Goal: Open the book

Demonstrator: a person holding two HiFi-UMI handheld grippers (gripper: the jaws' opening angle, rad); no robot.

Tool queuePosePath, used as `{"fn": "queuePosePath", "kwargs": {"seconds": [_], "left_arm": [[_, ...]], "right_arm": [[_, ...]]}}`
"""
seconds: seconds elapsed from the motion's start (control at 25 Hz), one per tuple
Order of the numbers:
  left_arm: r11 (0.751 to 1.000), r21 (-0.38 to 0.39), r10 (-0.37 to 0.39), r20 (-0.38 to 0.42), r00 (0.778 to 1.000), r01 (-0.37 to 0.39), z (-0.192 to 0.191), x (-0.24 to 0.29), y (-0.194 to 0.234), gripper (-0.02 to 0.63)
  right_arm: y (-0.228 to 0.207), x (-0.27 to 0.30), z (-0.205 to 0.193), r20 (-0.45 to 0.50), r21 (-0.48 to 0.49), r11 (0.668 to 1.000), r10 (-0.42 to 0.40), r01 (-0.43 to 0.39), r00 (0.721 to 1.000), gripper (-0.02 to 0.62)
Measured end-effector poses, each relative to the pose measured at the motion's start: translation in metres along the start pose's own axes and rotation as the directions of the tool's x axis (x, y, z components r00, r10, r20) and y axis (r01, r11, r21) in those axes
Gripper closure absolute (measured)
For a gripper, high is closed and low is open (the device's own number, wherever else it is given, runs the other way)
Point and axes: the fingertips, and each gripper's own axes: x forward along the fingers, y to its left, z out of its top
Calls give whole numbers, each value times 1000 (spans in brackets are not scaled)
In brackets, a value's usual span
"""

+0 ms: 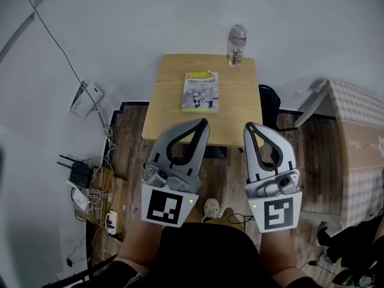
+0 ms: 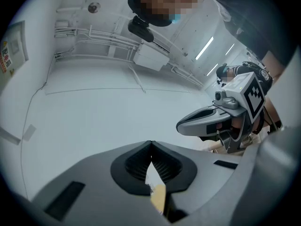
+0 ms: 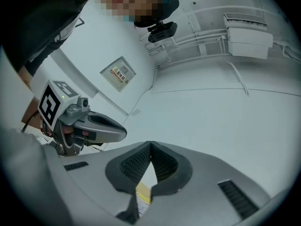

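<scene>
Wooden table (image 1: 174, 120) bears closed yellow-green book (image 1: 200, 92).

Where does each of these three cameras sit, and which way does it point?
Head view: on the person's head, facing steeply down at table, book, bottle; shows left gripper, right gripper, forearms.
Left gripper view: on that gripper, facing along its shut jaws up at the wall; shows the right gripper.
Right gripper view: on that gripper, facing likewise past shut jaws; shows the left gripper.
Shared: both gripper views catch the person's head above.
</scene>
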Motion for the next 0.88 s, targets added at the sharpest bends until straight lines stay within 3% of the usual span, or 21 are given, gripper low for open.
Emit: {"fn": "queuePosePath", "kwargs": {"seconds": [0.6, 0.88], "left_arm": [[1000, 16, 2, -30, 1000, -2, -6, 6, -4, 601], [1000, 15, -12, -64, 998, 13, -27, 16, 4, 601]], "right_arm": [[-8, -3, -8, 18, 56, 998, 5, -6, 1000, 567], [-9, 17, -24, 5, 75, 997, 8, -8, 1000, 566]]}}
